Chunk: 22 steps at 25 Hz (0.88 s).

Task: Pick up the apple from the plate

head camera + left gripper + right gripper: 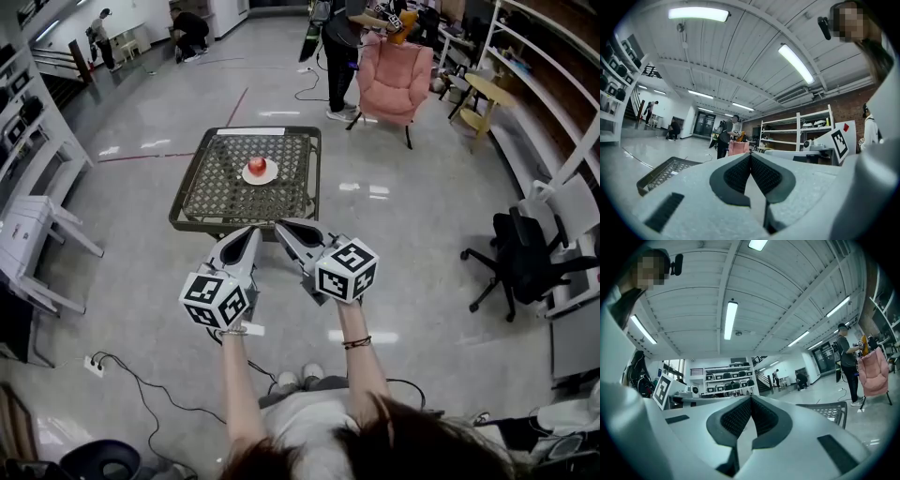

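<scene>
Head view, apple [257, 166]: sits on the white plate [273, 175] near the middle of the mesh-topped table [199, 204], a little toward the far edge. Nothing touches it.
Head view, left hand-held gripper [249, 234]: held level just off the table's near edge, its tip aimed at the table. Its jaws are pressed together with nothing in them.
Head view, right hand-held gripper [285, 228]: close beside the left one at the same near edge. Its jaws also meet and hold nothing.
Head view, why so: both tools hang short of the plate, so this looks like a ready pose before the reach.
Left gripper view, left hand-held gripper [750, 155]: the ribbed pads meet at the tip and nothing is pinched. The table's corner [660, 174] shows low on the left; the apple is out of this view because the tool points level and past it.
Right gripper view, right hand-held gripper [751, 399]: the pads touch at the tip, empty. The table's edge [830, 411] lies to the right; neither plate nor apple appears.
Next move, judged: one tool must spread its jaws, go forward over the near edge and dip toward the plate. The round apple may roll if it is nudged off-centre.
</scene>
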### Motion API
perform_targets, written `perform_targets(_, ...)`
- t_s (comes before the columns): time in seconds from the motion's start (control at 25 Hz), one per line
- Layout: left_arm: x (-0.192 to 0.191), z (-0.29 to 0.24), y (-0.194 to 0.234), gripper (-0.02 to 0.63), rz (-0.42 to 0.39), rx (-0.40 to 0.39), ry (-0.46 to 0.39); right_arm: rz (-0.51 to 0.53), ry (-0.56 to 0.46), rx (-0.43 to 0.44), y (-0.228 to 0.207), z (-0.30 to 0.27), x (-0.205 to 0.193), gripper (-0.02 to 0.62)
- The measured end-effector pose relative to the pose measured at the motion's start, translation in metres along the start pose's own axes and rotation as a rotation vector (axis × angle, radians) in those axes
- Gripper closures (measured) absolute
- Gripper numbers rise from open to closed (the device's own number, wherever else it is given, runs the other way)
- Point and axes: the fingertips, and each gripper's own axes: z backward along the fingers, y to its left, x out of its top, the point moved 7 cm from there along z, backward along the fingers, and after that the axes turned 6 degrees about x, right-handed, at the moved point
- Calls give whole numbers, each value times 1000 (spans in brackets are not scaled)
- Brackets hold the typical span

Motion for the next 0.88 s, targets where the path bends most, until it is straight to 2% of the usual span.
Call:
perform_targets(0.16, -9, -6, -7, 595, 13, -34, 18, -4, 12, 0, -9, 5, -4, 586)
perform_targets(0.4, -19, -17, -4, 595, 36, -15, 30, -31, 33, 24, -23, 4, -13, 586)
perform_targets(0.88, -33, -46, 44, 595, 70, -24, 87, -67, 76, 28, -58, -36, -32, 586)
